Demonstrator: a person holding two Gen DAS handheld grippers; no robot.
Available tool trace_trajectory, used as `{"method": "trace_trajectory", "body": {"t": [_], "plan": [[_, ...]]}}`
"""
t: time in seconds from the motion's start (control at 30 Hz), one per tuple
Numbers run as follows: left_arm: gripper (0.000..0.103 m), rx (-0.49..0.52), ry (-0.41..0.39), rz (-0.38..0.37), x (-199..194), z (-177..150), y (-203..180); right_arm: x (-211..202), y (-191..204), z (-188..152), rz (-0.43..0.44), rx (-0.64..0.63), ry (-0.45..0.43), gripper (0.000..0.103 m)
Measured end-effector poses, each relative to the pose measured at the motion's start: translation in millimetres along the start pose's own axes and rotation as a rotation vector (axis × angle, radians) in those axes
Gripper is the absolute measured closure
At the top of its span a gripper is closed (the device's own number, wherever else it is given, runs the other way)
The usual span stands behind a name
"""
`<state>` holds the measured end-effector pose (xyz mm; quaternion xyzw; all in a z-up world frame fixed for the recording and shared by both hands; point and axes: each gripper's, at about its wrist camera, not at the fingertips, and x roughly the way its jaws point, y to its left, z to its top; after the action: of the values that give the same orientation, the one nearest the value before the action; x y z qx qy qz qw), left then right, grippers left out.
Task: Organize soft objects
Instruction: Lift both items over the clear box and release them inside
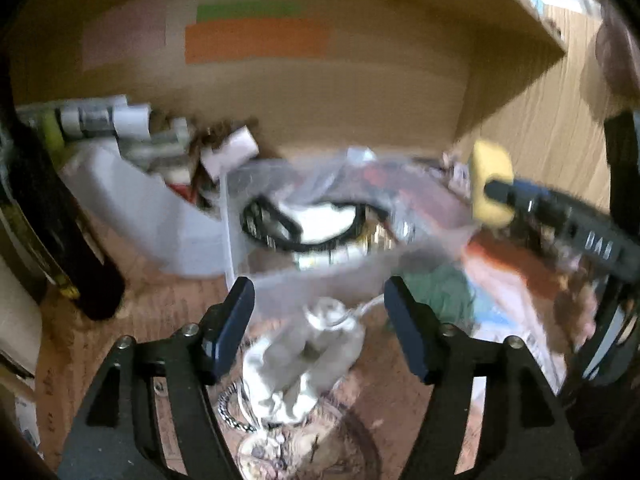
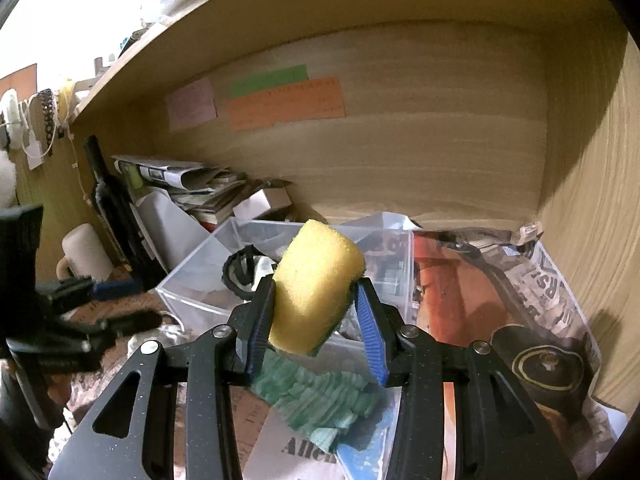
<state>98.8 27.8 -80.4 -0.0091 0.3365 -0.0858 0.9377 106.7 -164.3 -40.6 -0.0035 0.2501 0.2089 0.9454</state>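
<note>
My right gripper [image 2: 316, 300] is shut on a yellow sponge [image 2: 314, 284], squeezed and bowed, held over the near edge of a clear plastic box [image 2: 188, 284]. The sponge [image 1: 490, 184] and right gripper also show in the left wrist view, at the right. A green cloth [image 2: 320, 396] lies on papers below the right gripper; it shows in the left wrist view [image 1: 436, 292] too. My left gripper [image 1: 318, 304] is open and empty above a crumpled white cloth [image 1: 304, 364] on the desk, in front of the clear box [image 1: 280, 276]. The left view is motion-blurred.
The box holds a black strap [image 2: 240, 272] and other items. A dark bottle [image 2: 120, 216], white mug [image 2: 86, 252] and a white bin of papers [image 2: 172, 220] stand at left. A crinkled newspaper bag and black round object [image 2: 540, 368] lie at right. Shelf walls enclose the back and right.
</note>
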Motion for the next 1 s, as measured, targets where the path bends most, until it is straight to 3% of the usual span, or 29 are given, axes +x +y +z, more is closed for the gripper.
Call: {"method": "trace_trajectory", "body": {"t": [0.07, 0.23, 0.27, 0.37, 0.43, 0.5, 0.6, 1.0], "plan": [[0.023, 0.002, 0.058, -0.011, 13.0, -9.1, 2.1, 1.4, -1.6, -0.7, 0.0, 0.006, 0.005, 0.065], [0.023, 0.001, 0.132, 0.023, 42.1, -24.2, 6.7, 5.4, -4.9, -3.4, -0.005, 0.012, 0.024, 0.065], [0.025, -0.002, 0.136, 0.023, 44.6, -26.4, 7.6, 6.2, -5.5, -4.0, -0.009, 0.012, 0.028, 0.065], [0.045, -0.005, 0.137, 0.022, 47.7, -28.8, 8.8, 8.1, -8.2, -3.5, -0.021, 0.008, 0.036, 0.065], [0.055, -0.017, 0.114, 0.022, 43.8, -27.8, 11.1, 10.0, -10.4, -2.6, -0.027, 0.008, 0.039, 0.065], [0.074, -0.017, 0.098, 0.014, 40.1, -26.4, 12.0, 11.9, -13.1, -1.6, -0.029, 0.012, 0.042, 0.065], [0.081, -0.02, 0.071, 0.011, 30.8, -22.3, 13.4, 15.1, -14.7, -0.9, -0.031, 0.013, 0.046, 0.065], [0.084, -0.028, -0.095, -0.021, -22.1, 27.3, 10.8, 26.2, -7.7, 16.4, -0.015, -0.031, 0.034, 0.065]]}}
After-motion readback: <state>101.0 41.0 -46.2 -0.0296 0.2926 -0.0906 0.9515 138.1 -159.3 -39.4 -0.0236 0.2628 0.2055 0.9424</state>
